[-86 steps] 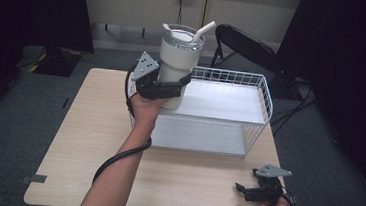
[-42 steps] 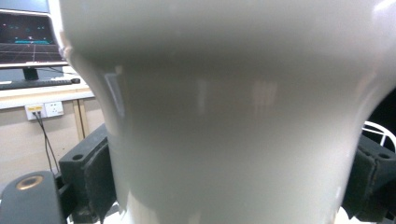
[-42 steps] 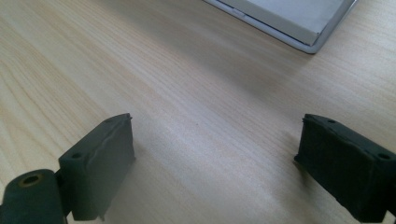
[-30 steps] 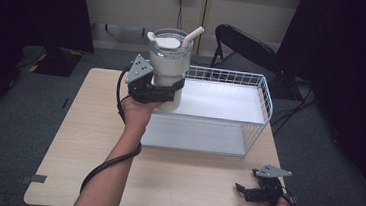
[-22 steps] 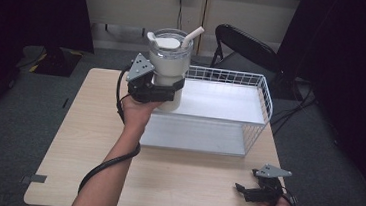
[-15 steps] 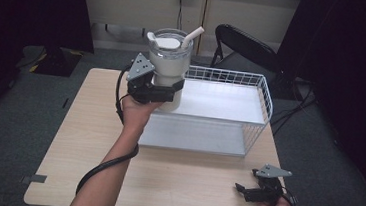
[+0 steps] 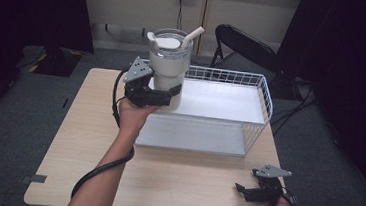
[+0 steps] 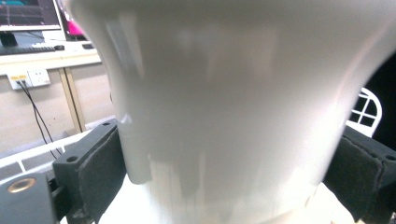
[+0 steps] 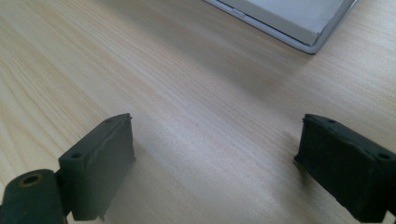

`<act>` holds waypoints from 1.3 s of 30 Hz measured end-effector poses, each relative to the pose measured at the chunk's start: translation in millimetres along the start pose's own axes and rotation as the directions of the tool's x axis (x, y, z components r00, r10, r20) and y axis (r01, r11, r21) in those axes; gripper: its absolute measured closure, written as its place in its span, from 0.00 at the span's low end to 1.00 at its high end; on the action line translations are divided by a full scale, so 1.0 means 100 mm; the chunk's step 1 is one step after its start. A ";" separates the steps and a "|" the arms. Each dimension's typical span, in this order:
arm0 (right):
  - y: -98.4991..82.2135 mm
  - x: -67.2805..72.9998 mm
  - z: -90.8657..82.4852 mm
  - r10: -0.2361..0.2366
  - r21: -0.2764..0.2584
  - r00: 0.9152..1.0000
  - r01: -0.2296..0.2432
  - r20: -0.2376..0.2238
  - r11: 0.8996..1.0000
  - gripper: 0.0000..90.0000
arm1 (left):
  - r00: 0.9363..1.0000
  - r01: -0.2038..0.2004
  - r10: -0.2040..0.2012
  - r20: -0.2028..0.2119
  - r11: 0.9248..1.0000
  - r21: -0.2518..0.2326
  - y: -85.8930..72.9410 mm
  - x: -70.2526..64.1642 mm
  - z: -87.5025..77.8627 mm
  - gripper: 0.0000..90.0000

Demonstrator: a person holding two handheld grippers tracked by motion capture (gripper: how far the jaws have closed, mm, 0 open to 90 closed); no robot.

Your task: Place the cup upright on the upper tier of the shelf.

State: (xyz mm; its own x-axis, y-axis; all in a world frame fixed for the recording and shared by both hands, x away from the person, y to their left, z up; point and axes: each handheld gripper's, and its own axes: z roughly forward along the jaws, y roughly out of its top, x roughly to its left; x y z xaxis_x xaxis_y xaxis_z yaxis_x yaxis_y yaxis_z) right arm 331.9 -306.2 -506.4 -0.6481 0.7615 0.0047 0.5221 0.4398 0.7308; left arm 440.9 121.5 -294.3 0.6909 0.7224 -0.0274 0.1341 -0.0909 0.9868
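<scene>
Two tongs are mine to run here, and one of them is loaded. My left tongs (image 7: 164,95) are clamped on the lower body of a big white cup (image 7: 168,66) with a clear lid and a straw (image 7: 193,35); in the left gripper view the cup (image 8: 233,107) sits squarely between both black pads, which press on its sides. I hold it upright over the near-left corner of the white wire basket (image 7: 262,97), which stands on the worktop (image 7: 83,124). Whether its base is touching the basket floor I cannot tell.

I judge this to be the placing step: the cup goes into the basket. Next I would lower it straight down until it rests flat, keep it level so nothing tips, then spread the pads and back out toward myself.

My right tongs (image 7: 257,191) rest idle at the near-right edge, spread wide with nothing between them, bare wood (image 9: 205,116) showing in the gap.
</scene>
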 end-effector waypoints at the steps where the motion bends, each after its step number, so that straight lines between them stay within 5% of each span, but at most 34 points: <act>1: 0.00 0.00 0.00 0.000 0.000 1.000 0.000 0.000 1.000 0.11 | 1.000 0.001 -0.001 0.002 1.000 0.004 -0.01 0.00 -0.01 0.09; 23: 0.00 0.00 0.00 0.000 0.001 1.000 0.000 -0.001 1.000 0.11 | 1.000 0.000 -0.003 0.031 0.994 0.105 -0.17 0.02 -0.38 0.16; 33: 0.00 0.00 0.00 0.001 0.002 1.000 -0.001 -0.002 1.000 0.11 | 0.997 -0.029 0.017 0.081 0.989 0.147 -0.34 -0.05 -0.53 0.16; 39: 0.00 0.00 0.00 0.001 0.002 1.000 -0.001 -0.001 1.000 0.11 | 0.993 -0.009 -0.010 0.114 0.986 0.164 -0.49 -0.08 -0.61 0.16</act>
State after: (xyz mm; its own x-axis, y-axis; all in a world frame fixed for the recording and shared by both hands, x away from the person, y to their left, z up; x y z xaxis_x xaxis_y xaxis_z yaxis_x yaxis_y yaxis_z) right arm 332.0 -306.1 -506.3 -0.6487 0.7611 0.0061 0.5236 0.4404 0.7293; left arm 385.7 162.2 -332.7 0.7663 0.6401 -0.0551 0.2422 -0.2085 0.9476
